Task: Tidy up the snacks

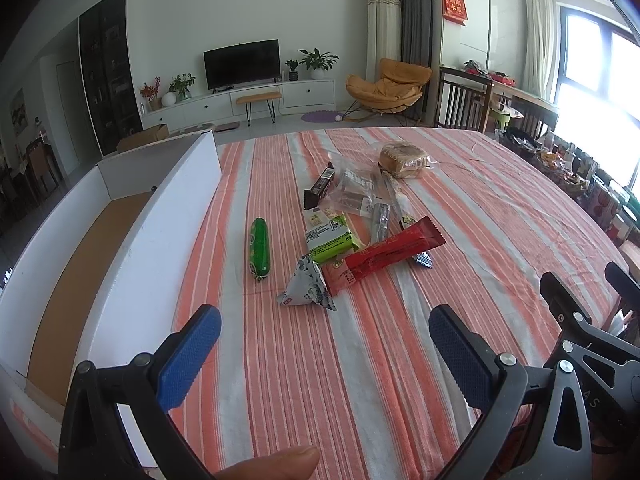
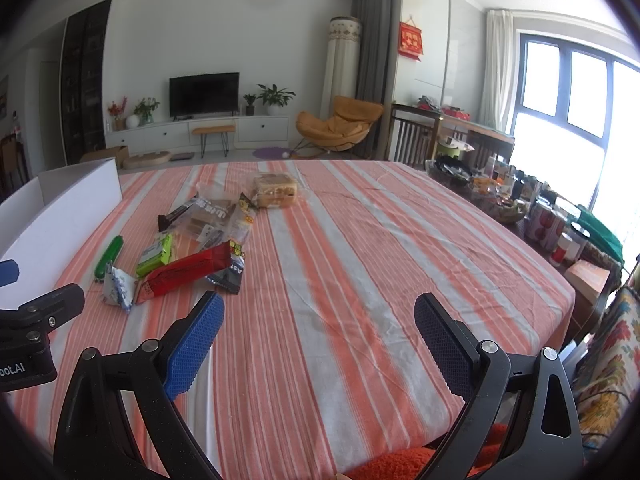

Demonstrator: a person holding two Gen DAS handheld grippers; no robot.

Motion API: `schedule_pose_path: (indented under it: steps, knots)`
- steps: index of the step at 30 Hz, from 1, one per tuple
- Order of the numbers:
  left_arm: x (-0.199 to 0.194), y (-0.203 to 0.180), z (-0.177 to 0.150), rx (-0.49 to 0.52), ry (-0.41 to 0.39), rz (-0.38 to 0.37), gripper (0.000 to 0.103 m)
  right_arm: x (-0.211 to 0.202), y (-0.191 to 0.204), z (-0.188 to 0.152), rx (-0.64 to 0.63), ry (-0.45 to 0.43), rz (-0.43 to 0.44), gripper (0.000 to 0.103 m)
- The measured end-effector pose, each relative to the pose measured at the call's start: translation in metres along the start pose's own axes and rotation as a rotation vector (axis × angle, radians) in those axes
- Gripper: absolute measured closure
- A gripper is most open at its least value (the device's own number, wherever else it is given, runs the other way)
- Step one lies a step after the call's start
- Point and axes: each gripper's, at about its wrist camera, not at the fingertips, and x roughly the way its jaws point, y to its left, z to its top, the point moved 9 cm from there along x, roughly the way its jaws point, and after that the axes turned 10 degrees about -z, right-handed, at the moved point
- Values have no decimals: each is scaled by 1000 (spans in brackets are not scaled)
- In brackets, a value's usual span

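Left wrist: both tongs (image 1: 325, 330) (image 2: 319, 318) gape empty; snacks (image 1: 352, 220) heaped, labels seemingly blurred.

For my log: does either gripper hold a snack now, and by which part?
Nothing is held. The left gripper and the right gripper are both open above the striped tablecloth, short of the snack pile.

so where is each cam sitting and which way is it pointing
Left wrist: on the left gripper, low over the striped table, facing the snack pile and white box; its open blue fingers, a fingertip and the right gripper's edge show.
Right wrist: on the right gripper, beside it, facing the same way; its open fingers and the left gripper's edge show.
Shared: green sausage, red packet, bread, TV wall.
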Motion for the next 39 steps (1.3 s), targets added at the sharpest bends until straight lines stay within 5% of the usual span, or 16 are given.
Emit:
schedule_pose_path:
  steps: [39]
  knots:
    - [3,-2,-8,-3,19,-9,0,0,1,-1,0,-1,0,5]
